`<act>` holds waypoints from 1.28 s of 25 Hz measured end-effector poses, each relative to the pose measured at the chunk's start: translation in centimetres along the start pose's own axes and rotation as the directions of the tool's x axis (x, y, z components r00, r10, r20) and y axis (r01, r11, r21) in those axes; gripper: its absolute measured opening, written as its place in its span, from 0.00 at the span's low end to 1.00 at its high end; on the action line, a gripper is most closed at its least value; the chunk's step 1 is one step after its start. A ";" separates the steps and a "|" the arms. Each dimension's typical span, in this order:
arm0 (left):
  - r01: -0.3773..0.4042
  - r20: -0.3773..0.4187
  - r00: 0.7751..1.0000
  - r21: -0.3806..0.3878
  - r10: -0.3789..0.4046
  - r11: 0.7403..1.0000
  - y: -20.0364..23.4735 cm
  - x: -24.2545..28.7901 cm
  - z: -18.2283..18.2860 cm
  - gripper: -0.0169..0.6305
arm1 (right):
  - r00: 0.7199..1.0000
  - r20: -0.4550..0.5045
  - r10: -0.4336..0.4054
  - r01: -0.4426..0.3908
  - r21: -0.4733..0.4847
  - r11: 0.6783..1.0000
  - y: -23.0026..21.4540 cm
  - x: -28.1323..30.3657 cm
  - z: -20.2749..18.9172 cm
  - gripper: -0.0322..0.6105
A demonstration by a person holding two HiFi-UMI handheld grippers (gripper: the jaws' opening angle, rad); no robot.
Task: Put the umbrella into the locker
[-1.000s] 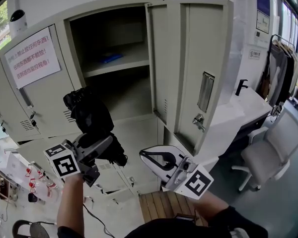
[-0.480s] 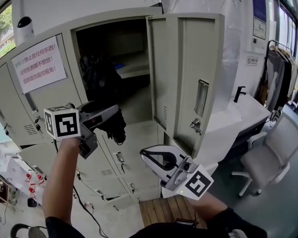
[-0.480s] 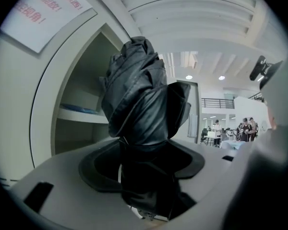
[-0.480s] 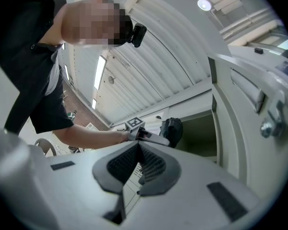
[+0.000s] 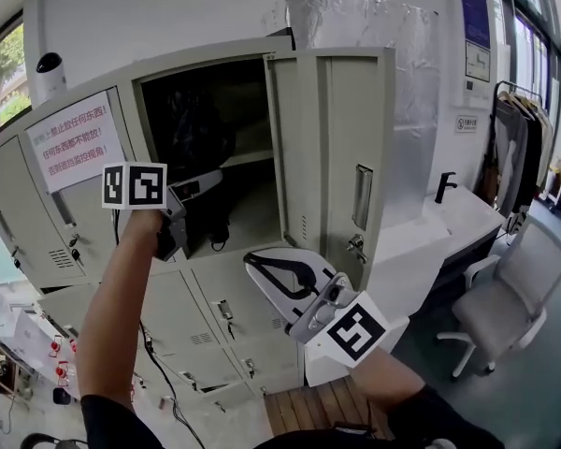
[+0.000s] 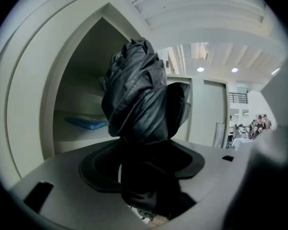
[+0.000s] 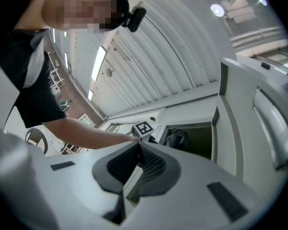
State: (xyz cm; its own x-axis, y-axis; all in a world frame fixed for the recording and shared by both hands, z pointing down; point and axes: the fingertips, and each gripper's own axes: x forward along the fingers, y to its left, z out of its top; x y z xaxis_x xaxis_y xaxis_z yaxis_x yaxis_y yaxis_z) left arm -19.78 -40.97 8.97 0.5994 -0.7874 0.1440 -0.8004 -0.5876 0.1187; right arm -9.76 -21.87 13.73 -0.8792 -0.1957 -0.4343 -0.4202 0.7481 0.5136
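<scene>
Up at the opening of the grey metal locker (image 5: 93, 251), the left claw (image 5: 204, 180) is clamped on a black folded fabric umbrella (image 5: 193, 131). In the left gripper view the left claw (image 6: 145, 163) has its jaws closed tight on the umbrella's lower part, with dark cloth filling the gap between the black pads (image 6: 100, 169) and the crumpled bulk of the umbrella (image 6: 137, 102) rising above them. The umbrella's upper end reaches into the dark upper compartment (image 5: 262, 92), in front of the inner shelf (image 5: 252, 153), while the rest hangs at the compartment's mouth. A flat blue object (image 6: 86, 123) lies on that shelf, behind and to the left of the umbrella. The compartment's tall grey door (image 5: 329, 157) stands swung open to the right, clear of the opening. The right claw (image 5: 269, 271) is held lower down, in front of the closed lower locker doors and well apart from the umbrella; in the right gripper view the right claw (image 7: 139, 158) has its ribbed jaws pressed together with nothing between them. On a closed locker door to the left is a white paper sign with red characters (image 5: 67, 140). To the right stand a white worktop (image 5: 463, 211) and a white office chair (image 5: 510, 297), with dark clothes on a rack (image 5: 516, 138) behind them.
</scene>
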 end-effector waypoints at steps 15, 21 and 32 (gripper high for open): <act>-0.090 -0.105 0.992 -0.137 0.076 0.987 3.5 3.7 4.4 0.46 | 1.000 0.016 0.010 -0.009 -0.059 0.998 -0.8 1.5 3.9 0.07; -0.140 -0.119 0.986 -0.173 0.120 0.975 4.8 5.1 5.5 0.46 | 1.000 -0.003 -0.007 0.006 -0.074 0.997 -1.4 0.2 3.8 0.07; -0.201 -0.103 0.978 -0.214 0.182 0.956 7.1 6.3 7.4 0.46 | 1.000 -0.010 0.002 -0.003 -0.104 0.995 -0.8 -0.4 4.0 0.07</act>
State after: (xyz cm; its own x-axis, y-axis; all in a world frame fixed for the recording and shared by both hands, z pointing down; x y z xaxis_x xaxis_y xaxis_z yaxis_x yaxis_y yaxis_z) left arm -21.72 -51.45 3.46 0.4410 -0.8579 0.2636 -0.8837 -0.3638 0.2944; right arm -8.23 -19.88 10.56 -0.8825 -0.2002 -0.4257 -0.4382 0.6787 0.5893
